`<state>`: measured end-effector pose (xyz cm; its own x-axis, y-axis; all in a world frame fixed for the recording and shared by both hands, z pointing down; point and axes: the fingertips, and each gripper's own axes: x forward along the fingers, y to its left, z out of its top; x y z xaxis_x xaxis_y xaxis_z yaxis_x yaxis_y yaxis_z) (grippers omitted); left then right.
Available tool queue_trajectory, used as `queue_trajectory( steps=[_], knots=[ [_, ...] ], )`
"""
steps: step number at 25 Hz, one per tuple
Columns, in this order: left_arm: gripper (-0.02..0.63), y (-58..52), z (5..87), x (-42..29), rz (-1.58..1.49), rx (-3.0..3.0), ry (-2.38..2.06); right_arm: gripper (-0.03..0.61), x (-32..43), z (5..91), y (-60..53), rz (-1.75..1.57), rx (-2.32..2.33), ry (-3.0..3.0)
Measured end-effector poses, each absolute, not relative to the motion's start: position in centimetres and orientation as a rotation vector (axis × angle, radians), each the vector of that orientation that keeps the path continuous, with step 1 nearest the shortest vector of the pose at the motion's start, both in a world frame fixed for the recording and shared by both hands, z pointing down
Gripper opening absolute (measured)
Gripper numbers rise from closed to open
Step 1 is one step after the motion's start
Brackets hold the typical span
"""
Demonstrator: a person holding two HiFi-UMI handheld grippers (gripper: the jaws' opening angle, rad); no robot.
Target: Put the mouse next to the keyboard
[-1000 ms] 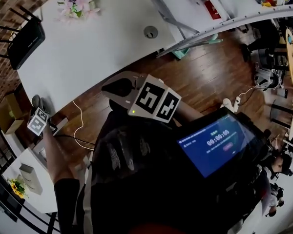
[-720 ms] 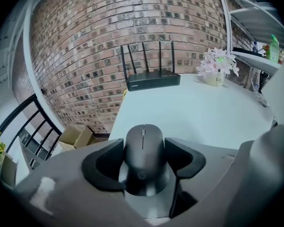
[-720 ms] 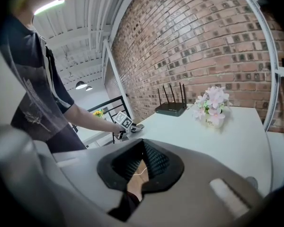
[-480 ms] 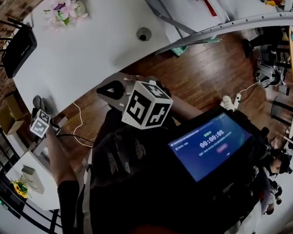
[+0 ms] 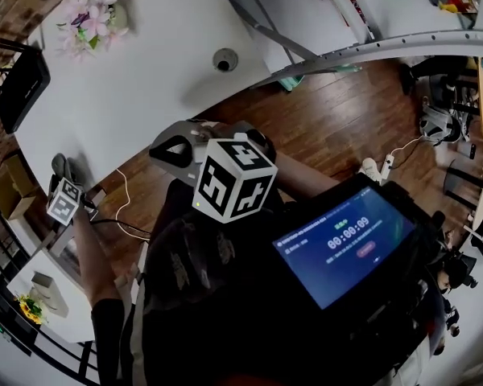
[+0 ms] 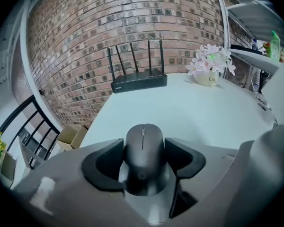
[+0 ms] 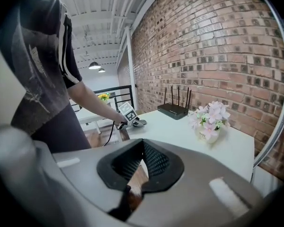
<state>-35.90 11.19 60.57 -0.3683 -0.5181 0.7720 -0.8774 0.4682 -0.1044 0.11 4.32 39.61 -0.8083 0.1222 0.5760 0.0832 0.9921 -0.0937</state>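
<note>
A dark grey mouse (image 6: pixel 143 151) sits between the jaws of my left gripper (image 6: pixel 143 145), which is shut on it from both sides. The mouse rests at the near edge of the white table (image 6: pixel 203 112). In the head view the left gripper (image 5: pixel 62 173) is at the table's left corner, with its marker cube just below. My right gripper (image 5: pixel 165 149) hangs over the wooden floor beside the table's near edge. Its jaws (image 7: pixel 142 148) meet with nothing between them. No keyboard shows in any view.
A black router (image 6: pixel 138 82) stands at the table's far end and a pot of pink flowers (image 6: pixel 209 66) stands to its right. A small round grey fitting (image 5: pixel 224 59) sits in the tabletop. A cardboard box (image 5: pixel 12 187) and a white cable (image 5: pixel 125 201) lie on the floor.
My right gripper has turned and drifted a little left along the table's edge. The left gripper has stayed at the table corner, still holding the mouse.
</note>
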Motion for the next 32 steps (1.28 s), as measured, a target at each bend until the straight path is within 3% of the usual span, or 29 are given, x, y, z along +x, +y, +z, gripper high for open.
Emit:
queue_trajectory(
  steps=[32],
  knots=[
    [0.282,5.1,60.6,-26.3,0.742,1.272,-1.950,0.006,4.4,38.8,0.7,-0.151,-0.207,-2.505]
  ],
)
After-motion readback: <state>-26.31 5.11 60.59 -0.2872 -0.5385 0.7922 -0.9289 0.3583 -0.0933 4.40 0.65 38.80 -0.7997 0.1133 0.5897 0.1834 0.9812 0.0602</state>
